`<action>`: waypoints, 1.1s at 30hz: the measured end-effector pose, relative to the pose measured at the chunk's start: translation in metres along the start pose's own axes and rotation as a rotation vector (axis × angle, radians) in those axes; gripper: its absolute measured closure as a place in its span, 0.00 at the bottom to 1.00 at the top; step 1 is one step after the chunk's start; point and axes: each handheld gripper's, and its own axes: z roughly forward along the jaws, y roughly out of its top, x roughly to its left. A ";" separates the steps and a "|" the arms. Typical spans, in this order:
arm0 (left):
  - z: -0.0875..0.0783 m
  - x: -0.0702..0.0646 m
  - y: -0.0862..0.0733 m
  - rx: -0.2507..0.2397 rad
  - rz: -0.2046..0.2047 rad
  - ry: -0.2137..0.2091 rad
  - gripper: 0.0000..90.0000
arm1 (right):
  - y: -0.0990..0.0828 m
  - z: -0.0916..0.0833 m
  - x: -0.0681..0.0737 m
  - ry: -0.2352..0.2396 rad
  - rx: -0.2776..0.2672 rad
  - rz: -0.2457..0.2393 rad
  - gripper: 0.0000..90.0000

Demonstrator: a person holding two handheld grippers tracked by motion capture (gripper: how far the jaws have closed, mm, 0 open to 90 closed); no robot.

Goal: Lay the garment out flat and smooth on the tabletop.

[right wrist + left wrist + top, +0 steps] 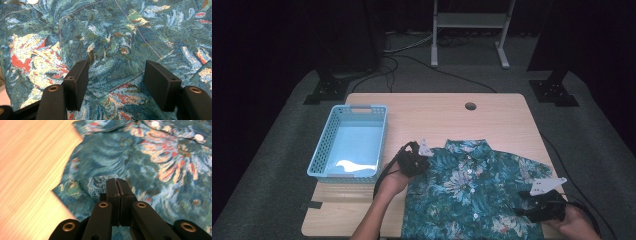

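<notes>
The floral shirt [472,190] lies flat on the bench [437,115], front up, its hem cut off at the bottom of the high view. The left gripper [116,182] has its fingers pressed together at the shirt's left sleeve edge; I can't tell if any cloth is pinched. The right gripper [116,80] hovers wide open over the right side, holding nothing. A blue basket [324,150] sits to the left.

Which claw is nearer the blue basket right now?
Left. The left claw sits at the shirt's sleeve edge, just beside the blue basket; the right claw is across the shirt, far off.
</notes>
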 end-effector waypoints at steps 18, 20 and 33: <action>-0.050 0.023 -0.030 -0.039 -0.097 0.151 0.88 | 0.002 0.000 0.000 -0.001 0.014 0.000 0.40; -0.052 0.021 -0.030 -0.045 -0.093 0.151 0.85 | 0.003 0.000 0.001 -0.004 0.016 0.004 0.40; -0.007 -0.018 -0.015 -0.054 -0.033 -0.011 0.79 | 0.004 0.001 0.001 -0.004 0.021 0.001 0.38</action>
